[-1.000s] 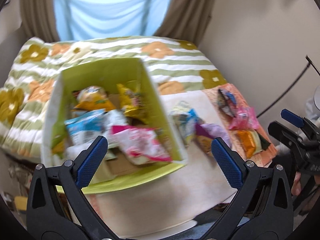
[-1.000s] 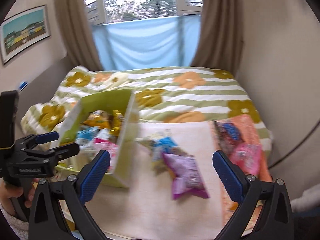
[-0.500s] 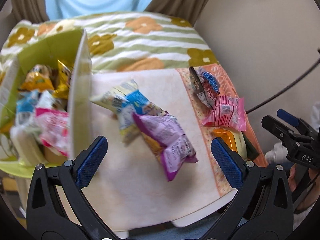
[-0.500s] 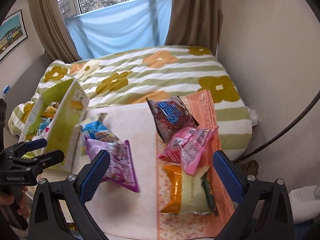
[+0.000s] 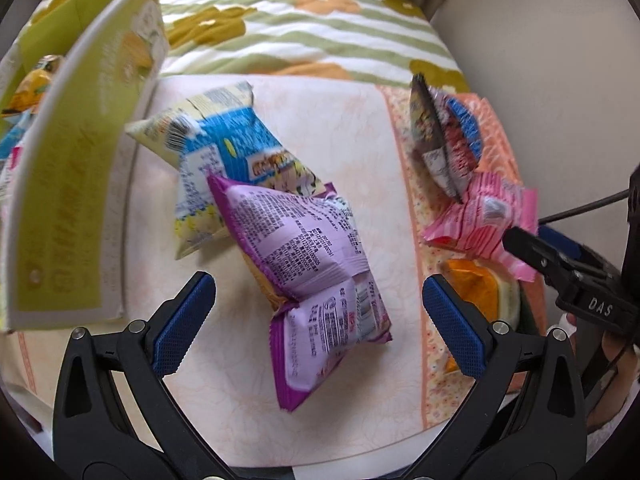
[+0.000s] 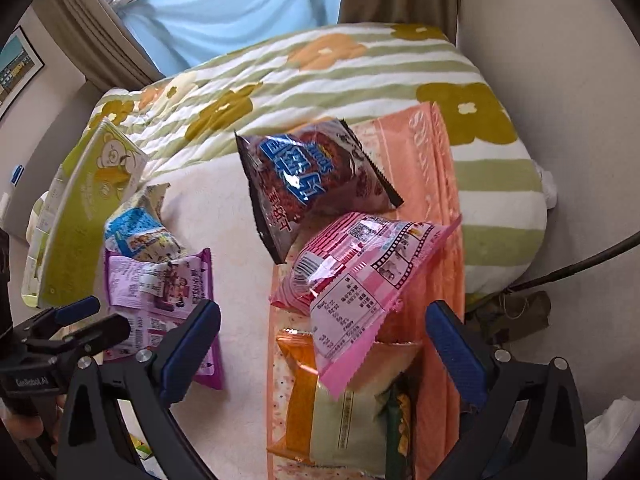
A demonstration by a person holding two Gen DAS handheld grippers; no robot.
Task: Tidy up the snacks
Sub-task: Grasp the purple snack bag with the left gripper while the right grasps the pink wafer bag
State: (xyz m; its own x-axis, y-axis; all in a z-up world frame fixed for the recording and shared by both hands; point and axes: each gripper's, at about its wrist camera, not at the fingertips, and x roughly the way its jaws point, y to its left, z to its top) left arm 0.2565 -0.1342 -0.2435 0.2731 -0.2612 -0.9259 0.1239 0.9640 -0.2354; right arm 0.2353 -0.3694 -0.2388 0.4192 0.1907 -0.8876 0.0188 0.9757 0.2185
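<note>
A purple snack bag (image 5: 308, 256) lies on a blue and yellow bag (image 5: 224, 148) in the middle of the small table (image 5: 360, 128). My left gripper (image 5: 318, 320) is open and empty, just above the purple bag's near end. My right gripper (image 6: 322, 352) is open and empty above a pink bag (image 6: 360, 280), which lies on an orange and white bag (image 6: 344, 400). A dark bag with blue lettering (image 6: 308, 180) lies behind them. The green snack box (image 5: 76, 184) stands at the left with several bags inside.
A bed with a green-striped flowered quilt (image 6: 320, 76) lies behind the table. A wall (image 6: 560, 60) closes the right side, with a black cable (image 6: 580, 264) across it. The table's orange cloth (image 6: 424, 152) covers its right part.
Both grippers have swung right and moved down toward the table. The left went from above the box to over the purple bag; the right from the table's middle to over the pink bag.
</note>
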